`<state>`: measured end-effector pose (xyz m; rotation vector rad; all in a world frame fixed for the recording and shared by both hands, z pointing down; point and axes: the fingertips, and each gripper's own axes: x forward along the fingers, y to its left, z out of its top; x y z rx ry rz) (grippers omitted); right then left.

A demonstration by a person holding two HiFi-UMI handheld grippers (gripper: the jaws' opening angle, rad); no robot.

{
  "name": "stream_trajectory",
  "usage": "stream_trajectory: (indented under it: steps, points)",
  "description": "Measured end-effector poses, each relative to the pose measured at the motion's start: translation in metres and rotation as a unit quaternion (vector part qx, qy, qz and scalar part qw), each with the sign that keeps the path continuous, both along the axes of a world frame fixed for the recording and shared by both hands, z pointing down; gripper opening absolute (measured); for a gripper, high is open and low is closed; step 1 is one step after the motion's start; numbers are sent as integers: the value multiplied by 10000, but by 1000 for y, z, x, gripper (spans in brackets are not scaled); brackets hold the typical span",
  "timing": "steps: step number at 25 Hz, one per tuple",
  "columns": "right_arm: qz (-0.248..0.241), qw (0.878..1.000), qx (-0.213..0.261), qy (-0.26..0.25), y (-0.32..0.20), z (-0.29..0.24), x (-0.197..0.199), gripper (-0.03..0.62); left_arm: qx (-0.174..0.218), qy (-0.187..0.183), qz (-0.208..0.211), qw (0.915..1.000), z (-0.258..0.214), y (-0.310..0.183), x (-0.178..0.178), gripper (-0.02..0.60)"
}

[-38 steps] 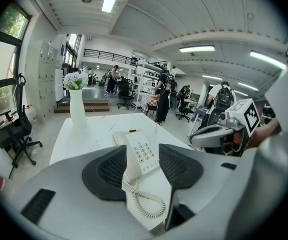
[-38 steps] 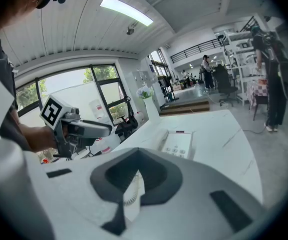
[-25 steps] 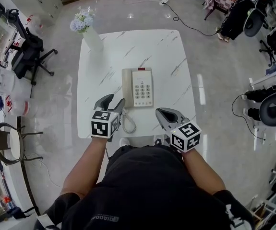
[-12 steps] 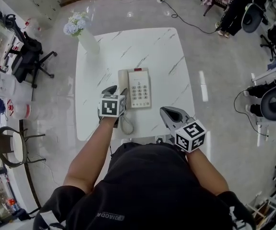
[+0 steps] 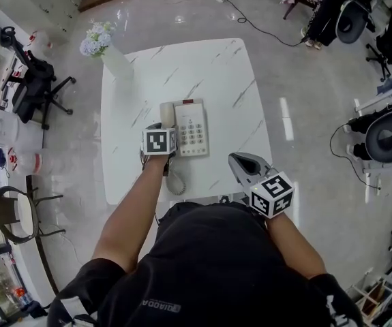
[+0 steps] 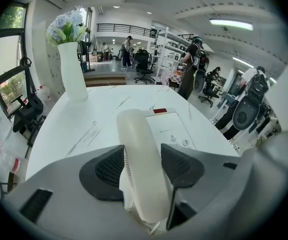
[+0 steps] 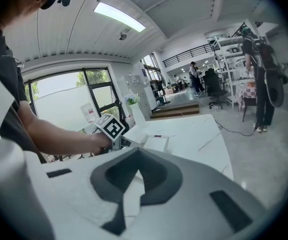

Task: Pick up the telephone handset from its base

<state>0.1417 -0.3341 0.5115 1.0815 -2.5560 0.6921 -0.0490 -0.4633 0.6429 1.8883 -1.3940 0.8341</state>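
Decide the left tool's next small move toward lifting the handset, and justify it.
Probably close the left tool on the handset: its jaws have just been opening and straddle the handset, which lies on its base, not yet gripped.

we count one table (image 5: 202, 67), and on it one telephone (image 5: 194, 129) toward the front edge, with one handset (image 5: 167, 113) and one coiled cord (image 5: 174, 181), plus one vase (image 5: 116, 61) of flowers at the far left corner. there are two grippers, the left gripper (image 6: 142, 156) and the right gripper (image 5: 235, 160), and two marker cubes (image 5: 159, 142), one on each. on the floor off the table's left edge we make out one black office chair (image 5: 35, 87) and one round chair (image 5: 15, 213).
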Motion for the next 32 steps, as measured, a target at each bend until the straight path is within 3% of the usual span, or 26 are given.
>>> stream_trajectory:
  steps: [9,18,25,32]
  points:
    - [42,10000,-62,26,-1,6,2,2,-336,15,-157,9993,17,-6,1,259]
    - [133,9998,-101,55,-1,9,6,1,-371,-120,-146,9991,19,-9,2,264]
    - [182,9998,-100,27,5,9,4,2,-475,255,-212,9983,17,-7,1,247]
    - [243,9997,-34,2,11,6,1,1,-341,225,104,9991,5,0,10,236]
